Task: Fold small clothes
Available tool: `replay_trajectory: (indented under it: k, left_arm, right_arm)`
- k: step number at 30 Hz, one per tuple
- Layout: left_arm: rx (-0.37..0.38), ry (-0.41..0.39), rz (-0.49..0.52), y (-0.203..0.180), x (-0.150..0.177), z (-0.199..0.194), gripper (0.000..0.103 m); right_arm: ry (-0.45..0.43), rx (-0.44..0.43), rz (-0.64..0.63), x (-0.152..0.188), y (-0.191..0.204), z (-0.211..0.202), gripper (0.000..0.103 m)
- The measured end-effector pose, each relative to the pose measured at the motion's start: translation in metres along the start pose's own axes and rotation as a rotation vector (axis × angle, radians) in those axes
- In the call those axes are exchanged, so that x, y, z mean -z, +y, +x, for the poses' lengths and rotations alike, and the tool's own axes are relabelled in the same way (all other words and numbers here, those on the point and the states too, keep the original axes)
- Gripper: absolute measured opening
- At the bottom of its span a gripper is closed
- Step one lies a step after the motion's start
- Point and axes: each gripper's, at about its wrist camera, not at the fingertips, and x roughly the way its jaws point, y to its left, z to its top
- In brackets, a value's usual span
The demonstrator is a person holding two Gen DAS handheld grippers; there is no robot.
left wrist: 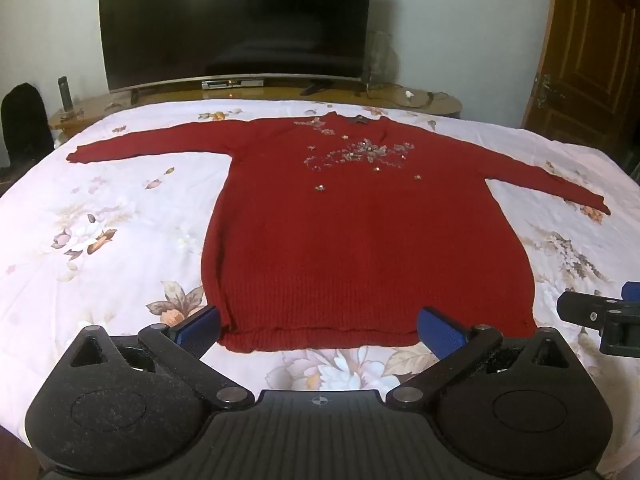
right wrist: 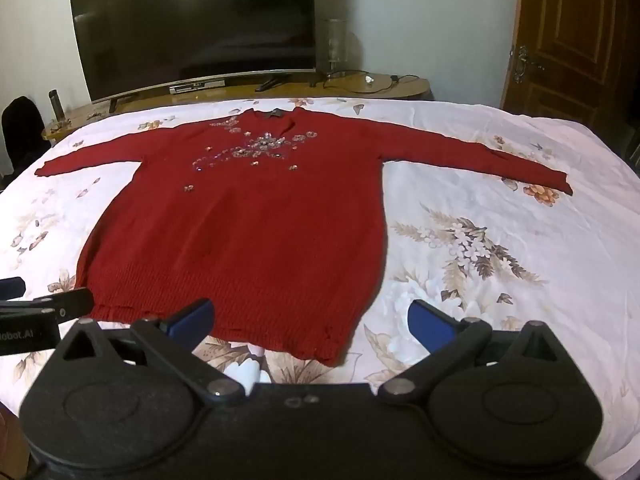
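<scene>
A red knit sweater (left wrist: pixel 352 232) with beaded flowers on the chest lies flat on the bed, front up, both sleeves spread out, hem toward me. My left gripper (left wrist: pixel 318 330) hovers over the hem, jaws wide open, blue pads apart with nothing between them. In the right wrist view the same sweater (right wrist: pixel 248 232) lies left of centre. My right gripper (right wrist: pixel 310 322) hangs open over the hem's right corner, holding nothing. The right gripper also shows as a black piece (left wrist: pixel 600 320) at the left view's right edge, and the left gripper (right wrist: pixel 36 312) shows at the right view's left edge.
The bed has a white floral sheet (left wrist: pixel 104 216). Beyond it a wooden TV stand (left wrist: pixel 280 94) carries a large dark television (left wrist: pixel 236 20), a set-top box, cables and a bottle (left wrist: pixel 65 94). A wooden door (right wrist: pixel 576 40) stands at the right, a dark chair back (left wrist: pixel 24 120) at the left.
</scene>
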Motion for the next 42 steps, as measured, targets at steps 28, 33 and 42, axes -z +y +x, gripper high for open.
replay_trajectory:
  k: [28,33,42]
  left_arm:
    - [0.008,0.002,0.009,0.0035,0.0004,0.0046,0.103]
    - [0.009,0.002,0.009,0.0034,0.0003,0.0046,0.103]
    - [0.007,0.002,0.009,0.0043,-0.0004,0.0064,0.103]
  right_arm:
    - [0.002,0.008,0.002,-0.003,0.0043,0.0043,0.103]
    - [0.002,0.01,0.005,-0.0031,0.0052,0.005,0.103]
    - [0.002,0.009,0.004,-0.0029,0.0051,0.0053,0.103]
